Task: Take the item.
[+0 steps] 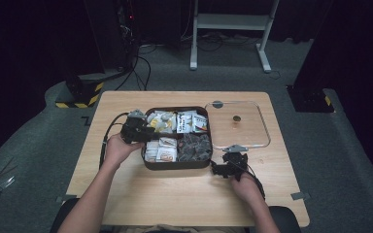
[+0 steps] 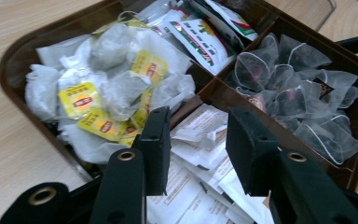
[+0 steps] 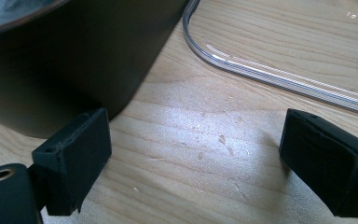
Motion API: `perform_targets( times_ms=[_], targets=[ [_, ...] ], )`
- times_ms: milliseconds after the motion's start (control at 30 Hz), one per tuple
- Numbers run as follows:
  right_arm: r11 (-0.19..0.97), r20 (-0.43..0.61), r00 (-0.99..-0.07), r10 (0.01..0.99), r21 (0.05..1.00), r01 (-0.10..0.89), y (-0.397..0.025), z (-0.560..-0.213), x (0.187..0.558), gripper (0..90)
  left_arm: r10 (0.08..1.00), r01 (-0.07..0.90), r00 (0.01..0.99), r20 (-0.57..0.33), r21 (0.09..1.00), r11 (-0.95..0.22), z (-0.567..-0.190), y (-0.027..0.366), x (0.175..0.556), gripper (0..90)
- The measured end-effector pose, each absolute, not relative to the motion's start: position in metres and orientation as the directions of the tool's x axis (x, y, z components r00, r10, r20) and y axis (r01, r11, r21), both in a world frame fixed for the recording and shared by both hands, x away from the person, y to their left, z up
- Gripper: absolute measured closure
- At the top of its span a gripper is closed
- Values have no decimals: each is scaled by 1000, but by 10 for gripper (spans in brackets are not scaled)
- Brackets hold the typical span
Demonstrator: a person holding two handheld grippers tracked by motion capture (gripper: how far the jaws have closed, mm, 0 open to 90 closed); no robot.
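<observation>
A dark brown box [image 1: 177, 166] with four compartments sits mid-table. My left gripper [image 1: 145, 132] is at its left side, open, with its jaws hovering over the white paper sachets [image 2: 199, 140] and nothing between them [image 2: 198, 127]. Tea bags with yellow tags [image 2: 107, 88] fill the compartment beyond, beside colourful sachets [image 2: 200, 39] and mesh pyramid bags [image 2: 303, 93]. My right gripper [image 1: 224, 167] rests low by the box's front right corner, open wide [image 3: 200, 149] over bare wood. The box's dark wall [image 3: 74, 60] is just ahead of its left jaw.
A clear plastic lid [image 1: 238, 125] lies flat on the table to the right of the box, and its rim [image 3: 270, 74] runs just past the right gripper. The wooden table [image 1: 175, 199] has bare room at the front. A white desk frame [image 1: 230, 29] stands beyond.
</observation>
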State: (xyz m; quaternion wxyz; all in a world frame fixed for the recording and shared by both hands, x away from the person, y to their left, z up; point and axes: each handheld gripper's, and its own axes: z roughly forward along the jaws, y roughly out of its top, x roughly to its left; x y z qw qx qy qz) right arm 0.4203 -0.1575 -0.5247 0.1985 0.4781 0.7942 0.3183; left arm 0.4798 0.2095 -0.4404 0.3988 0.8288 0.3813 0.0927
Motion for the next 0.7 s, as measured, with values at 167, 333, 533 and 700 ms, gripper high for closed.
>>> perform_targets(
  times_ms=[167, 333, 533, 700],
  targets=[
    [340, -13, -463, 886, 696, 632, -157, -525, 420, 88, 688, 550, 710, -148, 726, -412, -448, 201, 482, 615],
    [341, -13, -464, 886, 697, 631, -157, -525, 419, 87, 674, 551, 723, -151, 714, -431, -452, 192, 483, 619],
    [341, -12, -464, 886, 697, 631, -157, -525, 419, 87, 667, 561, 730, -147, 686, -463, -462, 184, 485, 637],
    [341, -13, -464, 886, 697, 631, -157, -525, 419, 87, 667, 557, 735, -122, 668, -492, -469, 182, 488, 661]
  ],
)
